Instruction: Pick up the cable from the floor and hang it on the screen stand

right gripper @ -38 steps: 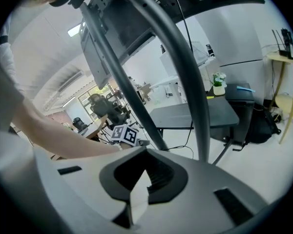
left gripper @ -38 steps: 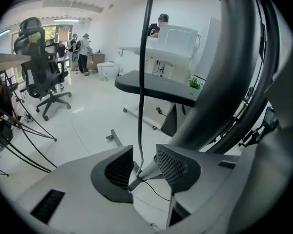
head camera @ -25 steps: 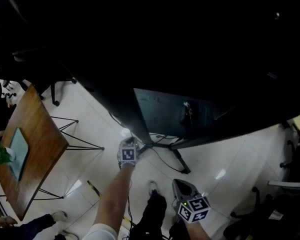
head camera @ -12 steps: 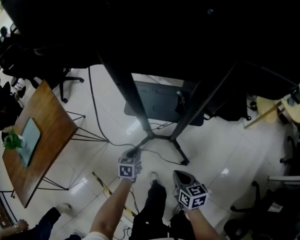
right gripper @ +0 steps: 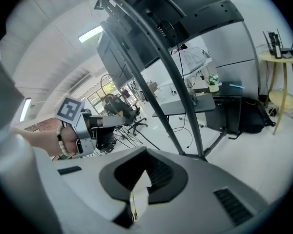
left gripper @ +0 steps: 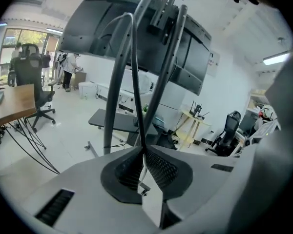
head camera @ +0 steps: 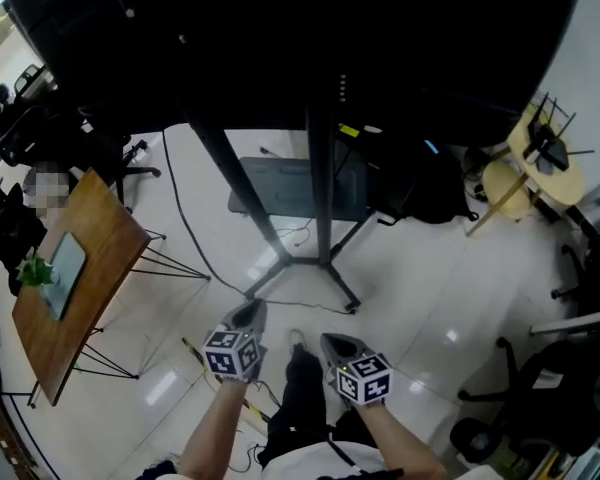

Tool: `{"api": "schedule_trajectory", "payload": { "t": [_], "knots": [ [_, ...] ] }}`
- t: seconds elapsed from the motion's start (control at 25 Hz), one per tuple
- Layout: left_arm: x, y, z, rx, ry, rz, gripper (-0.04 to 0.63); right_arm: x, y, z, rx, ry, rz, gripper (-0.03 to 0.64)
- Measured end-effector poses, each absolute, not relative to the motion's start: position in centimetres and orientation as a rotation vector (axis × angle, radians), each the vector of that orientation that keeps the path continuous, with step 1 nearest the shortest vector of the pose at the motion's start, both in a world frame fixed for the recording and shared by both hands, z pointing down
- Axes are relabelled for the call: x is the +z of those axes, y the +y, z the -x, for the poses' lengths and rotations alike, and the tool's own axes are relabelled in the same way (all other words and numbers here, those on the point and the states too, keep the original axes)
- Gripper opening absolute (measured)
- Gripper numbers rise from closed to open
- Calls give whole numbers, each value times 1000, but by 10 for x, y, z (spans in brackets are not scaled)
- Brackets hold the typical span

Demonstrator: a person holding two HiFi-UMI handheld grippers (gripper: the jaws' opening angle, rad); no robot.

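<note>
My left claw (left gripper: 144,155) is clamped on the thin black cable (left gripper: 136,82) — the cable rises straight up from between the pads, in front of the grey legs of the screen stand (left gripper: 161,82). My right claw (right gripper: 145,172) is closed with nothing in it. In the head view it sits just beside the left one — both low over the white floor (head camera: 430,288), near the stand's foot and under the big dark screen (head camera: 280,38).
</note>
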State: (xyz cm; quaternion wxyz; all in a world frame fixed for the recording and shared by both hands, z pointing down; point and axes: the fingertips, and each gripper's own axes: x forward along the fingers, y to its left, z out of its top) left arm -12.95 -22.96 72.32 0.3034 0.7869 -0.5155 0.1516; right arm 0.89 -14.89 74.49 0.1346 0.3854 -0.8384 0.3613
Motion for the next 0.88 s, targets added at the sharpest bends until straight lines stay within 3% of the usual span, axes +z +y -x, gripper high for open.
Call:
{"api": "schedule_trajectory", "payload": {
  "t": [0.28, 0.6, 0.72, 0.8, 0.88],
  "knots": [
    [649, -208, 92, 318, -1356, -2191, 17, 726, -132, -32, 1004, -2456, -1126, 8],
    [594, -214, 87, 435, -1435, -2256, 17, 742, -145, -26, 892, -2399, -1055, 31],
    [571, -215, 94, 429, -1461, -2264, 18, 733, -155, 1, 851, -2439, -985, 102],
    [552, -218, 101, 409, -1476, -2275, 18, 732, -162, 23, 822, -2450, -925, 197],
    [530, -222, 106, 394, -1492, -2294, 18, 737, -169, 40, 777, -2440, -875, 215]
  ]
}}
